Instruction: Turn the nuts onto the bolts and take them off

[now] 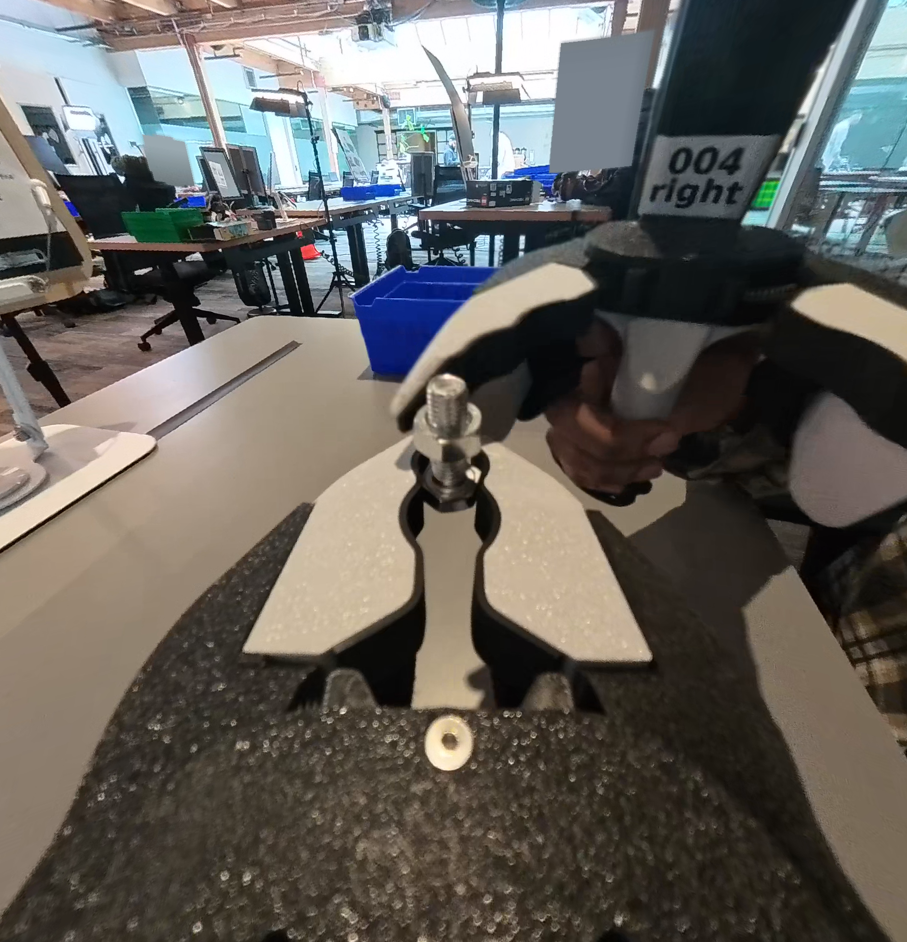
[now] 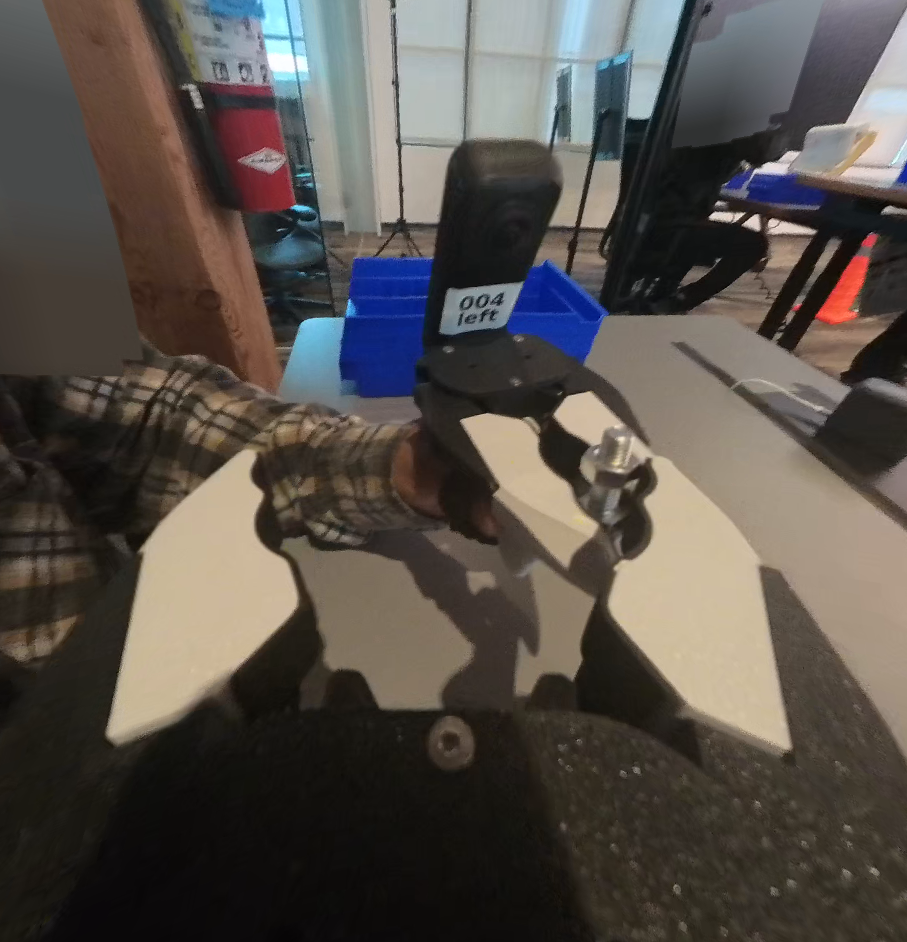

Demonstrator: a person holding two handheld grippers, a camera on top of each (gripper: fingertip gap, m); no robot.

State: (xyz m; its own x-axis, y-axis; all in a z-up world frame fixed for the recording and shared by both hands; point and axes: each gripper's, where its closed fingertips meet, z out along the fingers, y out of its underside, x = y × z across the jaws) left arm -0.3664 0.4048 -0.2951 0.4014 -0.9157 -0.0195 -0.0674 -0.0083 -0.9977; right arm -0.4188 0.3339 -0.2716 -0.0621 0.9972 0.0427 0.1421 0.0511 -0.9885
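A silver bolt (image 1: 444,402) stands upright with its thread up. A silver nut (image 1: 446,434) sits partway down the thread, with thread showing above and below it. My left gripper (image 1: 450,476) is shut on the bolt's dark lower end, just above the grey table (image 1: 237,509). In the right wrist view the bolt (image 2: 614,448) and nut (image 2: 605,463) stand by the tip of my right finger (image 2: 696,611). My right gripper (image 2: 454,474) is wide open and empty. One of its fingers (image 1: 492,331) hangs just above and behind the nut.
A blue bin (image 1: 405,316) stands at the table's far edge, and shows behind the left gripper in the right wrist view (image 2: 380,351). A white stand base (image 1: 84,453) is on the left. A dark box (image 2: 869,423) lies on the right. A plaid sleeve (image 2: 314,459) crosses behind.
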